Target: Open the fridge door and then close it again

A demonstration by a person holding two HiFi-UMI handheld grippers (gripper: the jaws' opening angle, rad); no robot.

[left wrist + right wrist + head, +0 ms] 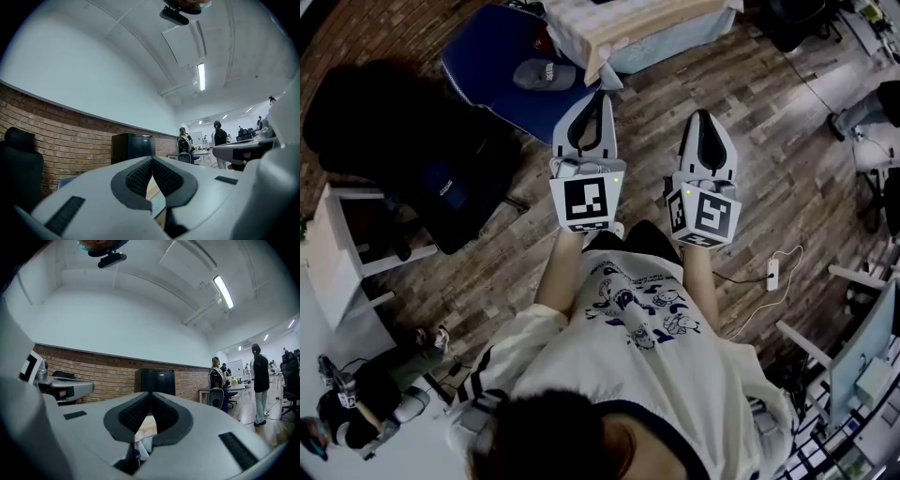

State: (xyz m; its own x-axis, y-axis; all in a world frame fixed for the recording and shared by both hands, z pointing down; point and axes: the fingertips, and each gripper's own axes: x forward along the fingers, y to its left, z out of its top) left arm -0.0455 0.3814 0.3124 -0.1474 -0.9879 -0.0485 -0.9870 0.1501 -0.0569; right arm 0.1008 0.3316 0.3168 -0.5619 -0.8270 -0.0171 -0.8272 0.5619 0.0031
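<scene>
Your left gripper [152,160] and right gripper [150,394], both clenched on nothing, point level at the black fridge [155,379] standing well ahead against the brick wall [93,373], most squarely before the right.

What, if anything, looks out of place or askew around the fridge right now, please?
Nothing stands out. The black fridge stands upright against the brick wall, its door apparently shut. The left gripper and right gripper are both shut and empty, far from it. A white power strip lies loose on the wooden floor.
</scene>
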